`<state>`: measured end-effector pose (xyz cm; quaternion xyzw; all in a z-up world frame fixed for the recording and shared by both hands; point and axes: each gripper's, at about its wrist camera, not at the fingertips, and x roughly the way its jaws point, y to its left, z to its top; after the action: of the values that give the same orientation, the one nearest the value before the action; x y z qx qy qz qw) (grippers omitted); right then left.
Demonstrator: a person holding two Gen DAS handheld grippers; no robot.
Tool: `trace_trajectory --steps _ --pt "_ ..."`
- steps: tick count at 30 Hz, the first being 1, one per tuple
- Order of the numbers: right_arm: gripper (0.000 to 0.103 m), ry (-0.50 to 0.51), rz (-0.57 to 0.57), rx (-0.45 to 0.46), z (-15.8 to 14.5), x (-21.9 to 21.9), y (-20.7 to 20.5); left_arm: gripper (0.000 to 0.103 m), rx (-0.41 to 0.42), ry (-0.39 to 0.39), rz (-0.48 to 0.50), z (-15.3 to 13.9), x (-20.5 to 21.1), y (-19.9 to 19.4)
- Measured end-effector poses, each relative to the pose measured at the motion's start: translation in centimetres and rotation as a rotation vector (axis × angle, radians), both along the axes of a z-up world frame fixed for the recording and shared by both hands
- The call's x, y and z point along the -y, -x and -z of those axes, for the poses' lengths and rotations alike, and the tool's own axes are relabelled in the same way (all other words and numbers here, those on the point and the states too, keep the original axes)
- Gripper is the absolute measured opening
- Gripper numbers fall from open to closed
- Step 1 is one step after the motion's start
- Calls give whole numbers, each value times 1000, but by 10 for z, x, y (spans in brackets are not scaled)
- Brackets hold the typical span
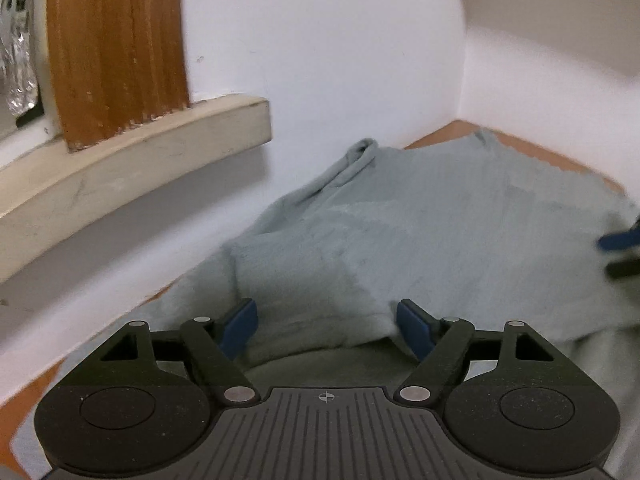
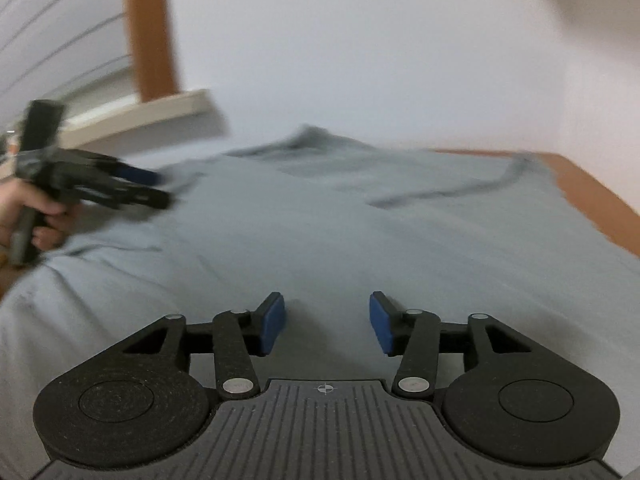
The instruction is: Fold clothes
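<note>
Left wrist: garment bunched against wall; left claw apart | right claw apart

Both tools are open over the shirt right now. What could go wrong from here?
1. The folded flap sits loose between the open left tool; a bump could undo it.
2. The shirt lies against the wall, leaving little room there.
3. The right tool view is blurred, so a hasty grab might snag several layers.

Soft even light, motion blur, fisheye-bent edges
</note>
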<state>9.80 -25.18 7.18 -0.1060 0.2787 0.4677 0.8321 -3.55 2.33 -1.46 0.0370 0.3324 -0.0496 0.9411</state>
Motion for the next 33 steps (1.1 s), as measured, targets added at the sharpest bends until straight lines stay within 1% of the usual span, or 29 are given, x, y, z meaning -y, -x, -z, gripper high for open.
trace_trajectory --steps 2,4,6,8,10,12,13,15,17,20,23,26,29,31,33 --pt "49 -2 19 9 6 13 -5 81 2 28 -1 1 -8 1" --pt "51 9 22 25 6 19 -4 81 6 32 -11 2 -11 3" --pt "56 24 33 30 6 22 -2 83 12 26 -31 1 -13 6" --pt "67 47 50 30 2 27 6 85 18 46 -46 -4 -14 11" --pt "73 81 65 46 -5 33 18 88 40 74 -32 -11 -14 20" --pt "77 111 74 51 -15 41 35 95 64 97 -6 -20 -11 34" --pt "79 126 78 51 -21 46 44 103 70 100 6 -24 -9 40" --pt "83 150 92 60 -34 60 66 103 70 97 23 -30 -2 53" --pt "90 170 106 68 -48 73 90 103 47 76 34 -32 6 65" --pt "99 185 135 74 -67 91 124 103 47 61 56 -33 12 85" --pt "103 196 168 87 -79 105 158 103 44 85 87 -35 18 107" --pt "103 206 189 98 -87 116 188 103 42 96 135 -38 29 128" --pt "103 183 193 112 -91 126 218 103 71 40 147 -38 46 147" --pt "103 142 205 117 -90 135 234 103 83 -9 153 -35 58 160" --pt "103 88 220 111 -88 144 243 103 83 -20 178 -33 67 170"
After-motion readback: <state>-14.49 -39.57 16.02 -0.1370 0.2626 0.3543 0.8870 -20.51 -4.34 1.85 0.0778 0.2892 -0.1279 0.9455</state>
